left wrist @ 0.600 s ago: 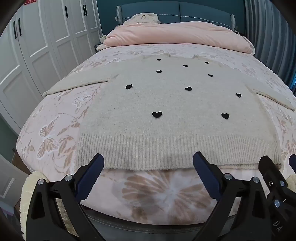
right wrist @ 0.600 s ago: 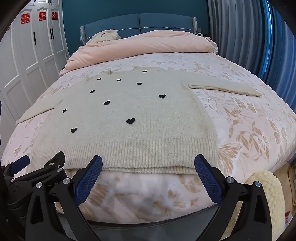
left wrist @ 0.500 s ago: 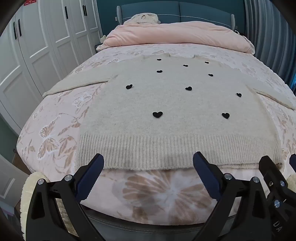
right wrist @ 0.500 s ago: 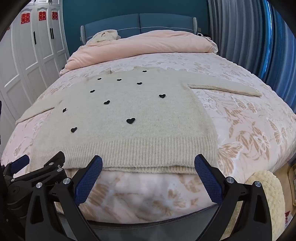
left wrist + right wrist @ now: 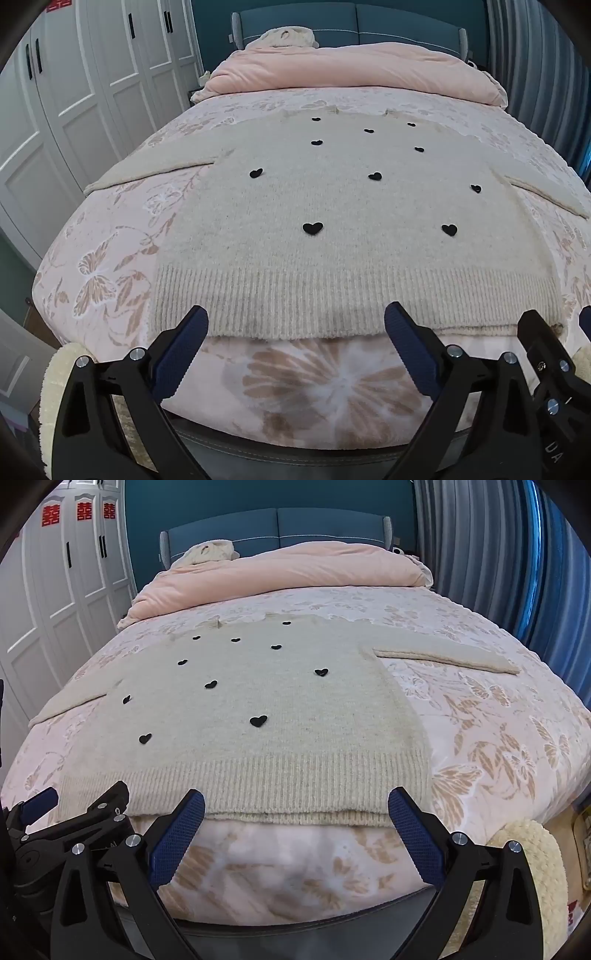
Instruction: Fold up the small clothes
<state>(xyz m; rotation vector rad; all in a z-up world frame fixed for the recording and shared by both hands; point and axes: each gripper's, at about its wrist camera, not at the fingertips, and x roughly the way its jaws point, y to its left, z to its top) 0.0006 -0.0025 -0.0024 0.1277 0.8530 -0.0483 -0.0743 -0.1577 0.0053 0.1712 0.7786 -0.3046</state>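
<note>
White panelled wardrobe doors (image 5: 74, 110) line the left wall, grey-blue curtains (image 5: 480, 554) hang on the right, and a blue headboard (image 5: 351, 18) stands at the far end of the bed (image 5: 314, 387), which wears a pink floral cover. At the far end lies a bunched pink duvet (image 5: 351, 66) with a cream fluffy item (image 5: 288, 37) on top of it.

Spread flat on the bed is a beige knitted sweater (image 5: 332, 240) dotted with small black hearts (image 5: 312, 228). Its ribbed hem (image 5: 351, 306) lies along the near edge, its neckline points toward the duvet, and both sleeves stretch out sideways, one to the left (image 5: 147, 170) and one to the right (image 5: 443, 657).

The left tongs (image 5: 295, 328) hover just in front of the hem on the sweater's left half, blue fingertips (image 5: 192, 332) spread wide apart and holding nothing. The right tongs (image 5: 295, 808) hover near the hem on the right half, fingertips (image 5: 402, 808) likewise wide apart with nothing between them. Neither pair touches the knit. Each appears at the edge of the other's view, side by side.
</note>
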